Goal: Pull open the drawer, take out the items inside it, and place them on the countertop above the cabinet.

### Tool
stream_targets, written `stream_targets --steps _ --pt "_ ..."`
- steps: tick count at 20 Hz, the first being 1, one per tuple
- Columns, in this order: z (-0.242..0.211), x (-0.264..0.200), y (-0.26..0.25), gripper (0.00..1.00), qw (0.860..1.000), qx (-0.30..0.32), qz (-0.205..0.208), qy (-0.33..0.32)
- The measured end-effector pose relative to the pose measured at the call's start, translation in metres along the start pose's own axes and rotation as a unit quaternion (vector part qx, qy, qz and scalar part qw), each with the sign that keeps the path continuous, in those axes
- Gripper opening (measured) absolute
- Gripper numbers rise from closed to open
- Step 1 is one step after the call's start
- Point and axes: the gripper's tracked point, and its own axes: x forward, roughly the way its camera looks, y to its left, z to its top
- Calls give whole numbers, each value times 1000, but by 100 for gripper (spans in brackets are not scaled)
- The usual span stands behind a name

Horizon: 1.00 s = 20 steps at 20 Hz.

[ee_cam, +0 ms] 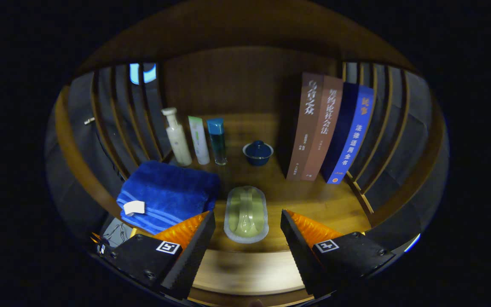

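Your tongs (247, 232) stand wide apart and hold nothing; both fingers hang free above the front edge of the wooden tabletop (313, 200). Just ahead of them, in line with the gap between the fingers, lies the pale green oblong item (246, 213). It is rounded at both ends, glossy, with a raised ridge running down its middle and a lighter, greyish rim all around; it rests flat on the wood with its long side pointing away from you. Neither finger touches it.

Just beside it on your left sits a folded blue towel (168, 194) with lighter stripes along its near edge and a small white tag; your left finger overlaps its near corner in the view, though you cannot tell whether they touch.

Beyond the green item, further back on the tabletop, stands a row of three upright bottles: a white bottle (177, 138), a white and green tube (198, 140) and a teal bottle (217, 140). To their right is a small dark blue lidded cup (258, 153), and right of that three books (328, 132) stand leaning slightly against the slatted side.
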Motion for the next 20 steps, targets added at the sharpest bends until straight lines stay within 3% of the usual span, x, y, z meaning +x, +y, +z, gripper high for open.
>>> stream_targets --steps 11,20 --pt "-94 -138 -4 99 983 1 -19 -183" --pt "-204 -127 -5 99 983 6 -19 -181"
